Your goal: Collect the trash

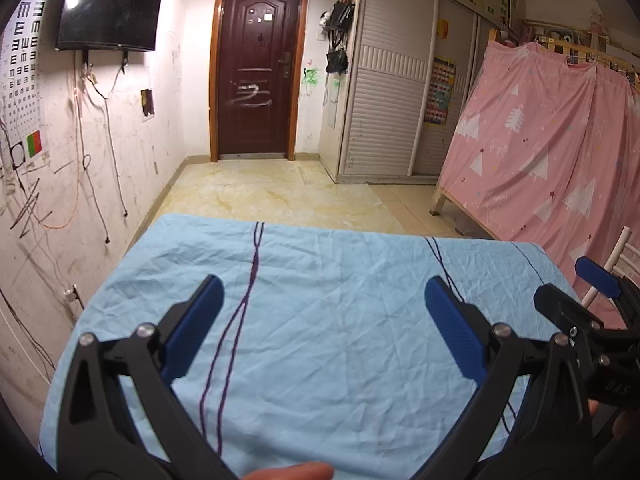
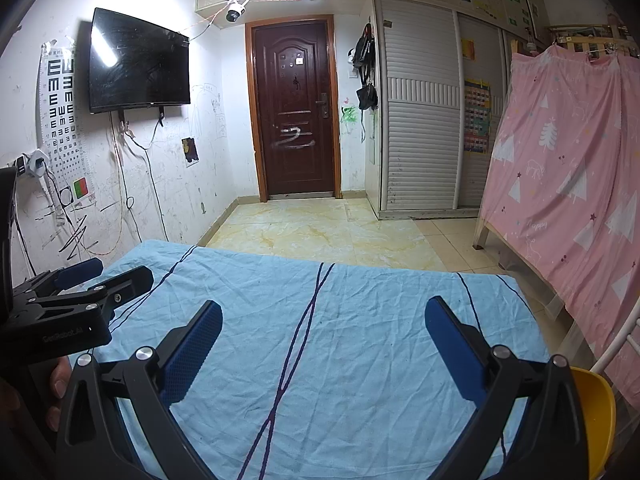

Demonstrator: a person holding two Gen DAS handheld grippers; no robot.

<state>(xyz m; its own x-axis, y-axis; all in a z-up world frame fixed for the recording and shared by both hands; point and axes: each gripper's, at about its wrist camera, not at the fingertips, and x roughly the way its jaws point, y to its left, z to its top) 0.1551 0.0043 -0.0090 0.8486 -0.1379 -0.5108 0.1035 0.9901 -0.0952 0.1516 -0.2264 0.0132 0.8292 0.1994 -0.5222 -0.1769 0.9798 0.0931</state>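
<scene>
No trash shows in either view. A table under a wrinkled light-blue cloth [image 1: 320, 300] with dark purple lines fills the foreground of both views, and the same cloth [image 2: 340, 340] is bare. My left gripper [image 1: 324, 292] hovers over it, open, with nothing between its blue pads. The right gripper [image 1: 580, 284] appears at that view's right edge. In the right wrist view my right gripper [image 2: 324, 316] is also open over the cloth, holding nothing. The left gripper [image 2: 108, 272] juts in from the left, held by a hand [image 2: 60, 380].
Beyond the table lies a yellowish tiled floor [image 2: 312, 236] leading to a dark brown door [image 2: 296, 112]. A TV [image 2: 138, 62] hangs on the scribbled left wall. White wardrobes [image 2: 420, 112] and a pink curtained bed [image 2: 568, 184] line the right. A yellow chair seat [image 2: 596, 412] sits at the table's right.
</scene>
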